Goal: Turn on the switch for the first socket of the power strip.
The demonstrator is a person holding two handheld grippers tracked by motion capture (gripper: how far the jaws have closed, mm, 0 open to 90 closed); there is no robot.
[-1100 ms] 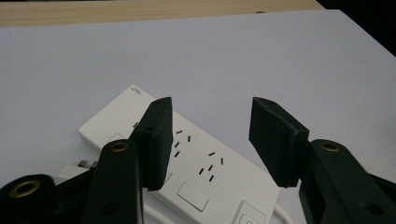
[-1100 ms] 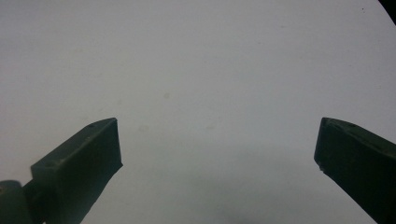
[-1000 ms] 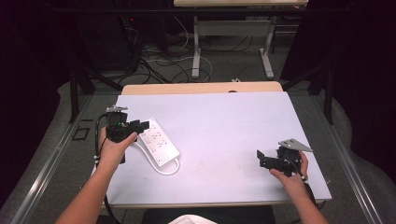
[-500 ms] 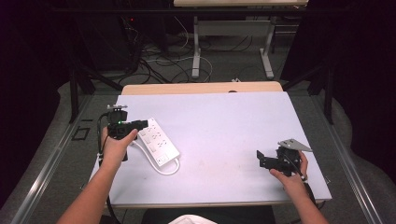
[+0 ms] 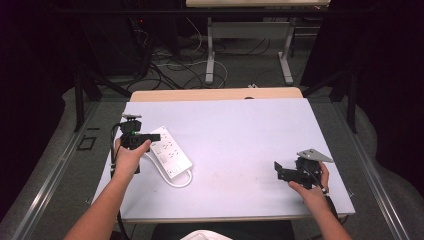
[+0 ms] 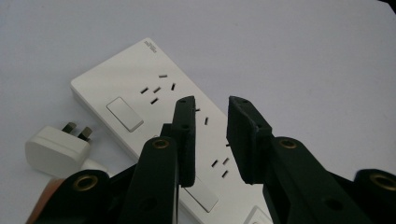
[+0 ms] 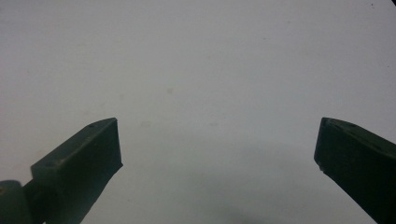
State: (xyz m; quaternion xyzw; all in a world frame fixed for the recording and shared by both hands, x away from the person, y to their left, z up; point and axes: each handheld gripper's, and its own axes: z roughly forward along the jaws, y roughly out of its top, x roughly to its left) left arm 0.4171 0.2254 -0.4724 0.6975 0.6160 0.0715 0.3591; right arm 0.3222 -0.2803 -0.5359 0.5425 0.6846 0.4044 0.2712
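While the white power strip (image 5: pixel 170 154) lies flat on the pale counter (image 5: pixel 240 125), sockets and switches facing up, the person's left hand (image 5: pixel 129 157) holds the left claw (image 5: pixel 156 136) just over its far end, pointed across it. That placement reads as a set-up for working on the strip: the strip lies slantwise with its top open to an approach from above, and its white cable (image 5: pixel 175 179) loops round from the strip's near end and back along its left side, so the plug (image 6: pixel 56 148) rests on the counter just beside the strip. In the left gripper view the plug's metal pins point toward the strip's long edge without touching it.

From that same view, the left claw is partly parted, a narrow gap between its two black jaws, and nothing sits in the gap. The jaws hang above the middle sockets of the strip; whether they touch its surface cannot be told, though they look clear of it.

Well apart from the strip, toward the counter's right edge, the right claw (image 5: pixel 278 171) is held low in the right hand (image 5: pixel 310 187), probably parked out of the way. In the right gripper view its jaws are spread wide over bare counter, gripping nothing.
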